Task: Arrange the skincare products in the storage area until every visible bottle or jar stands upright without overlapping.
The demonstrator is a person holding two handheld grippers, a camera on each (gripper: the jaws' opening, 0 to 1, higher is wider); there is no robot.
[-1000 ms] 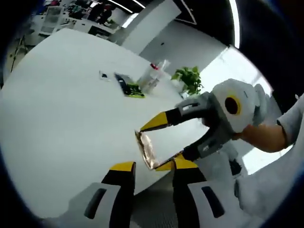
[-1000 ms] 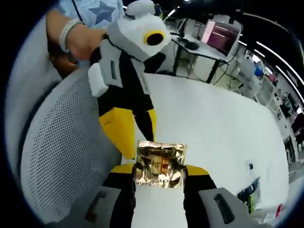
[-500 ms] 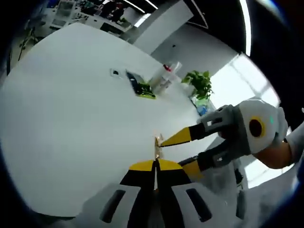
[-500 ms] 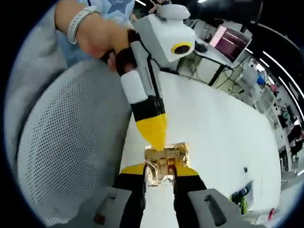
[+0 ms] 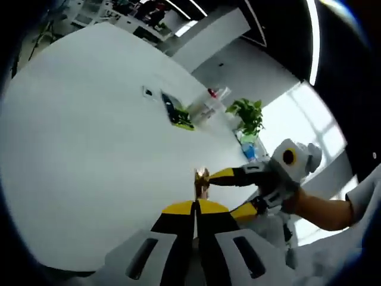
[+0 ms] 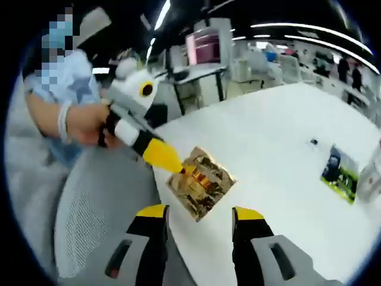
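left gripper view: the left hand-held gripper (image 5: pixel 195 210) has its jaws pressed together on the edge of a gold foil sachet (image 5: pixel 201 182), seen edge-on and hard to read. the right hand-held gripper (image 5: pixel 231 189) reaches in beside it with its jaws apart. far back on the white surface (image 5: pixel 83 131), small bottles (image 5: pixel 209 106) blur together.

right gripper view: the right hand-held gripper (image 6: pixel 199 213) stands wide open, holding nothing. the sachet (image 6: pixel 200 182) hangs pinched at one corner by the left hand-held gripper's yellow tip (image 6: pixel 177 168), above the surface edge (image 6: pixel 238 155).
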